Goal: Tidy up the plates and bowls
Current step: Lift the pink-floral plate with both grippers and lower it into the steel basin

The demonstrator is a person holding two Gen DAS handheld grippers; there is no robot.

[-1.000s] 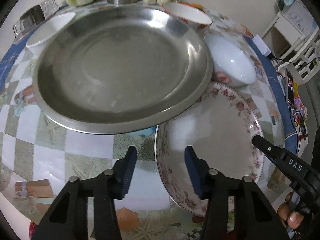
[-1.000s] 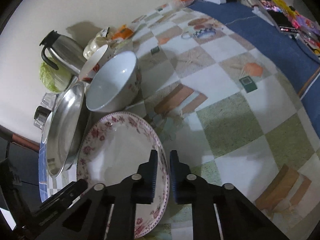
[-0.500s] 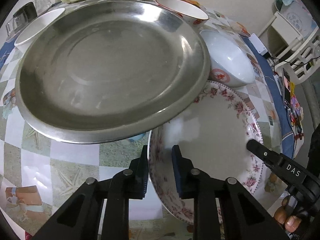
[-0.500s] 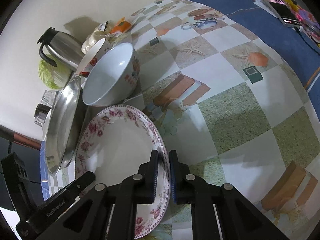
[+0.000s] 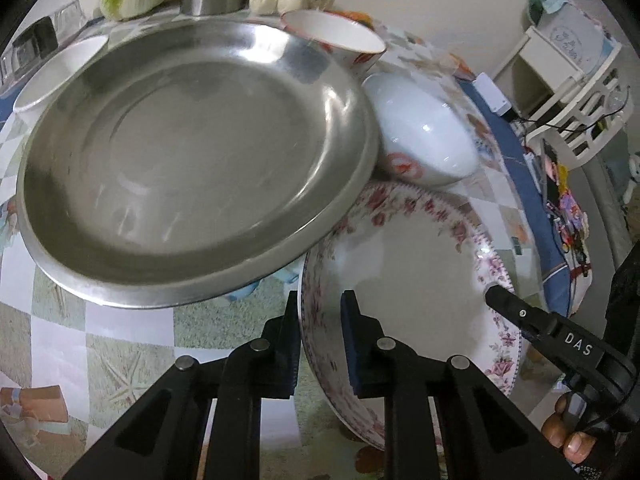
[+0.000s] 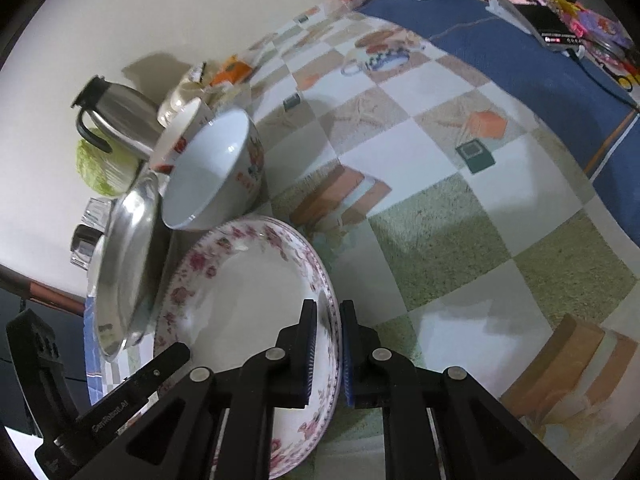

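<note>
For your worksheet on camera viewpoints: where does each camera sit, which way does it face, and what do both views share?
Left wrist: on the left gripper, facing the steel plate; own fingers plus right gripper show.
Right wrist: on the right gripper, facing the checked tablecloth; own fingers plus left gripper show.
Shared: floral plate, white bowl.

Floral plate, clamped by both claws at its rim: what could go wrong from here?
1. The steel plate overlaps the far edge of the floral plate; lifting may tip or slide it.
2. The white bowl sits right against that edge and could be knocked.
3. The left claw and right claw hold only the thin rim, so uneven pulls might make the plate slip.
</note>
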